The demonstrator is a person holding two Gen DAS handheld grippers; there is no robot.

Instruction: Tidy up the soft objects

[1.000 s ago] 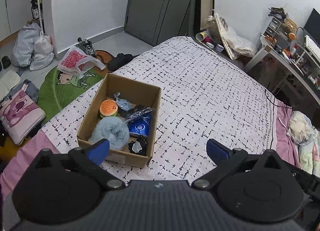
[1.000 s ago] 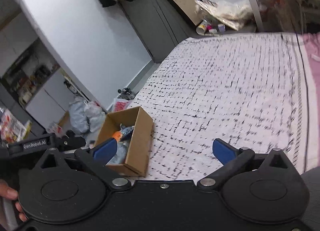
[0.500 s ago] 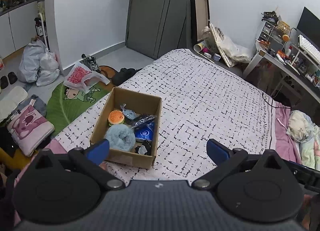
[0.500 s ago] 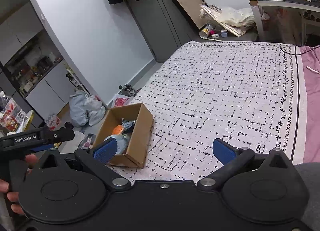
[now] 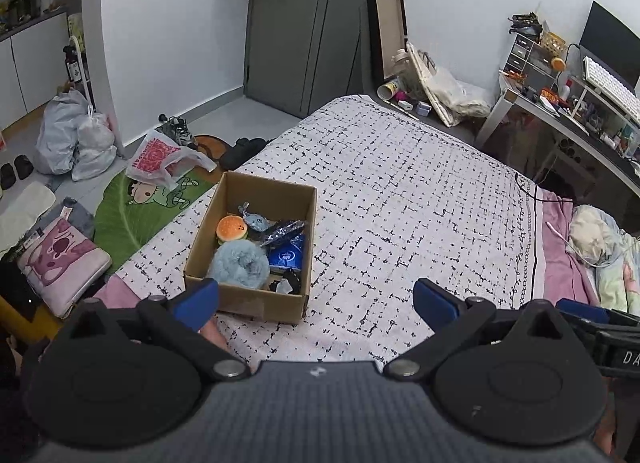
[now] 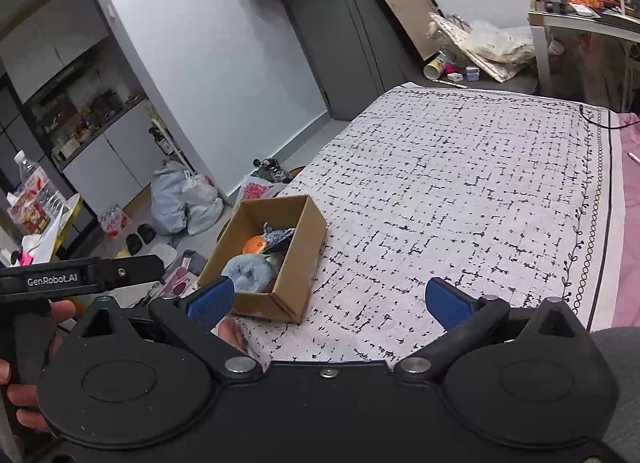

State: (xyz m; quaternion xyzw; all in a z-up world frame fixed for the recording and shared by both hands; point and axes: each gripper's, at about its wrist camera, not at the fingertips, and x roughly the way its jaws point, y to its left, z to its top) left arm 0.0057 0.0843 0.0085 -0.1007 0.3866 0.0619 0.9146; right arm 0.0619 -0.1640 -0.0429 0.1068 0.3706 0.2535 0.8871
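A brown cardboard box (image 5: pixel 250 305) (image 6: pixel 300 287) sits near the left edge of the bed. Inside lie a fluffy blue plush (image 5: pixel 239 263) (image 6: pixel 250 273), a burger toy (image 5: pixel 231 227) (image 6: pixel 255 245), a small blue fish plush (image 5: pixel 253 219), a blue packet (image 5: pixel 287 255) and dark wrapped items. My left gripper (image 5: pixel 316 297) hovers open well back from the box, nothing between its blue fingertips. My right gripper (image 6: pixel 328 299) is open too and holds nothing, high above the bed's near edge.
The patterned bedspread (image 5: pixel 400 203) stretches bare to the right of the box. A pink sheet and bundled cloth (image 5: pixel 596 239) lie at the right. Bags (image 5: pixel 72 139), a green mat (image 5: pixel 136 207) and a cushion (image 5: pixel 60 259) crowd the floor left. A desk (image 5: pixel 580 119) stands far right.
Both grippers have pulled back and risen from the bed, so the box looks smaller and farther. Both stayed open with nothing in them. The box contents have not moved.
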